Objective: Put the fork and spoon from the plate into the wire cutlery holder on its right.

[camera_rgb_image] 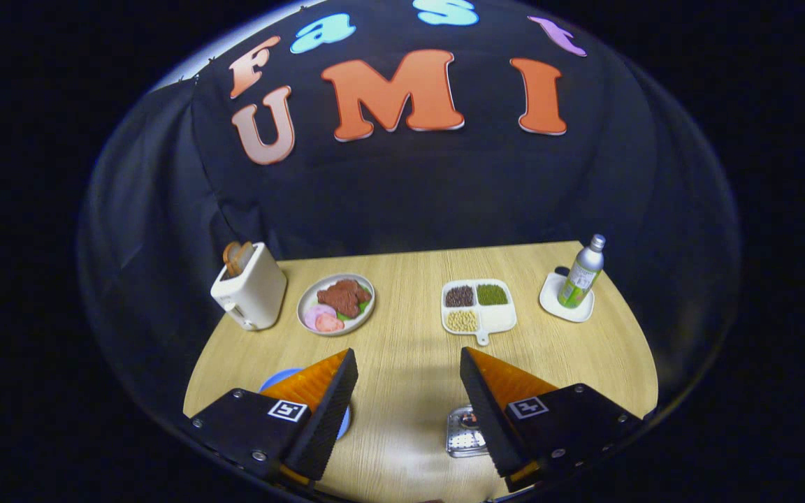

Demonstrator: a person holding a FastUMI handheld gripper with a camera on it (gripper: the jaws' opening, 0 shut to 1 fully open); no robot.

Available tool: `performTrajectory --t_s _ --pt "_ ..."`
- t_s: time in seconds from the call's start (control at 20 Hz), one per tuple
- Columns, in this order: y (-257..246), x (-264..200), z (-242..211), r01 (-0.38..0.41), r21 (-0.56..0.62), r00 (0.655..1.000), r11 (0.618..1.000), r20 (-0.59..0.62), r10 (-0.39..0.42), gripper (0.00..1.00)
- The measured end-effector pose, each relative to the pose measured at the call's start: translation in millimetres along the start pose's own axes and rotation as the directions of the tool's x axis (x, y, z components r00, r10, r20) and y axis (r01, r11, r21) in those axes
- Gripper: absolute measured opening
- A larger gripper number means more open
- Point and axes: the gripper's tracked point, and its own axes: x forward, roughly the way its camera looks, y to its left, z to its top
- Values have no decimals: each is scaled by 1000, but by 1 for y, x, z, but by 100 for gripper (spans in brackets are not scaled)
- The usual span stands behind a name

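Blue plate (278, 378) lay under the left finger, wire holder (465, 433) by the right; gripper (408, 409) gaped empty; cutlery hidden, probably light, stiff, slippery — best pinched mid-handle

A light wooden table (409, 335) carries a white toaster (251, 293) with bread, a round white plate of meat and vegetables (336, 304), a white divided tray of beans (478, 307) and a white coaster (564, 302) under a silver-green bottle (582, 274). Nearer, a round blue plate (279, 379) and a shiny wire cutlery holder (465, 433) sit partly hidden behind the wide-apart fingers of the gripper (408, 381).
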Motion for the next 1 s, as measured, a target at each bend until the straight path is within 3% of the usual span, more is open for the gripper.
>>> performTrajectory --t_s 0.2,0.45,1.0 --pt "24 -18 41 14 -64 977 998 213 0 92" --pt "58 -28 61 8 -103 944 995 329 26 94" --pt "137 0 -10 -102 -150 975 983 180 128 95"
